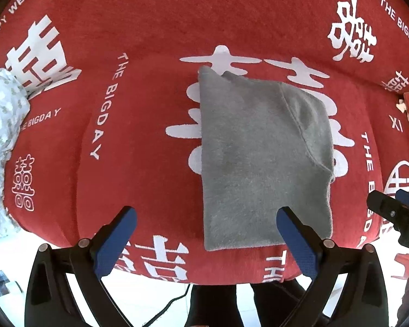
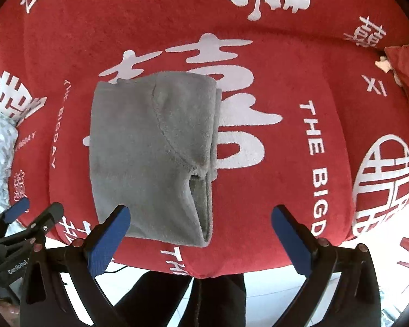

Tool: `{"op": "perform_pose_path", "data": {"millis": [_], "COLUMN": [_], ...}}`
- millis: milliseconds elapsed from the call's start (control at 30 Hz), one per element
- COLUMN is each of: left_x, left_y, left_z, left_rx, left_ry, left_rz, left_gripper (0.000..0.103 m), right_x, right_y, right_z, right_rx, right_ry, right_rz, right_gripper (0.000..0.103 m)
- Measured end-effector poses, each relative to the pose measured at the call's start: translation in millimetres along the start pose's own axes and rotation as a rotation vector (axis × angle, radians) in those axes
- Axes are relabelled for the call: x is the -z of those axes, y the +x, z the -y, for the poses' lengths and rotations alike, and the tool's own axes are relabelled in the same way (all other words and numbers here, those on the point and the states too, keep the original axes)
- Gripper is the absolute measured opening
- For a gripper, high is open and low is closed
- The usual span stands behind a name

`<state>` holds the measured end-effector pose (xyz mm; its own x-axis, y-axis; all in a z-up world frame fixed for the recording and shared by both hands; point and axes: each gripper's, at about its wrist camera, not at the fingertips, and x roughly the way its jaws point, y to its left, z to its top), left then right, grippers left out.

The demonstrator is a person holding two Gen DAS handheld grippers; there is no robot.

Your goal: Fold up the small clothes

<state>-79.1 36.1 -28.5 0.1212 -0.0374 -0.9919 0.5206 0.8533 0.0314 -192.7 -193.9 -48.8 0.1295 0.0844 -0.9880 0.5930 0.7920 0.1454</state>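
Folded grey garment flat on a red cover; both tools wide apart and empty.

Nearest, the left hand-held gripper (image 1: 205, 241) and the right hand-held gripper (image 2: 200, 238) hang above the near edge, jaws spread fully, gripping nothing. Beyond them the grey fleece garment (image 2: 152, 158) lies as a tidy rectangle, long axis running near to far, a curved seam crossing its right half. Under it spreads the red printed cover (image 2: 300, 62), possibly on a sofa. At far left sits a pale patterned cloth (image 1: 2, 136).
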Motion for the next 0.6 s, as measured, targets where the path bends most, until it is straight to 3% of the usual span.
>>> {"op": "perform_pose_path", "data": {"millis": [600], "left_x": [-4], "left_y": [-25], "left_z": [-7], "left_rx": [-0.037], "left_ry": [-0.004], "left_rz": [0.010], "left_gripper": [0.102], "right_x": [-5], "right_y": [-29], "right_z": [-14], "right_rx": [0.051], "right_ry": [-0.013], "right_rz": [0.033], "right_gripper": [0.103]}}
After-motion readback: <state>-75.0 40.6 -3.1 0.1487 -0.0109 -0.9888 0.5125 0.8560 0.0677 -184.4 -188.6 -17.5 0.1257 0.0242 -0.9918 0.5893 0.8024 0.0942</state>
